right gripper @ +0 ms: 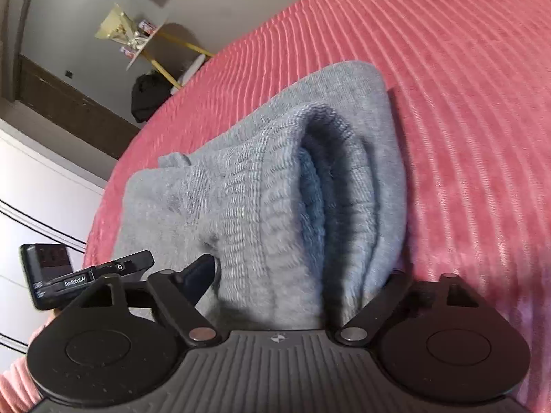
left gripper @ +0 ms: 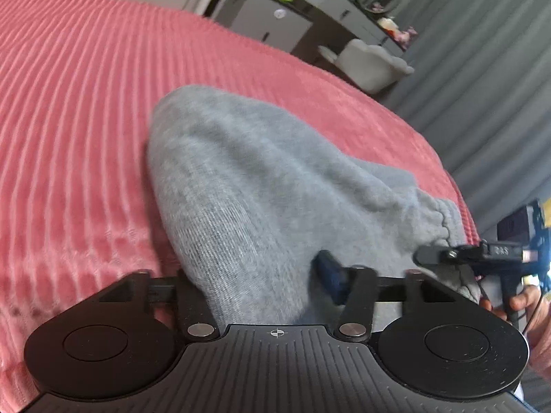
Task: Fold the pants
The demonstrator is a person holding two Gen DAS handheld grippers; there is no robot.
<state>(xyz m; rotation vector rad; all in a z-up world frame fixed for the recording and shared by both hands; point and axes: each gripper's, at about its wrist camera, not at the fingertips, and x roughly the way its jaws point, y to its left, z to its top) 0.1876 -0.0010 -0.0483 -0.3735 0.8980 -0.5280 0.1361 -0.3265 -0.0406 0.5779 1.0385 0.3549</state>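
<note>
The grey sweatpants (left gripper: 248,186) lie folded in a thick bundle on the pink ribbed bedspread (left gripper: 75,110). My left gripper (left gripper: 261,282) is shut on one end of the bundle, with cloth bunched between its fingers. My right gripper (right gripper: 299,275) is shut on the other end, at the ribbed elastic waistband (right gripper: 261,186); the folded layers show there (right gripper: 330,179). The right gripper also shows in the left wrist view (left gripper: 465,254) at the far right edge of the pants. The left gripper shows in the right wrist view (right gripper: 120,268) at the lower left.
The pink bedspread (right gripper: 465,86) spreads wide around the pants. A dark dresser with a round mirror (left gripper: 310,17) and grey curtains (left gripper: 482,69) stand beyond the bed. A white stool (left gripper: 372,65) stands by it. A white wardrobe (right gripper: 34,189) and a gold-legged side table (right gripper: 137,41) are on the other side.
</note>
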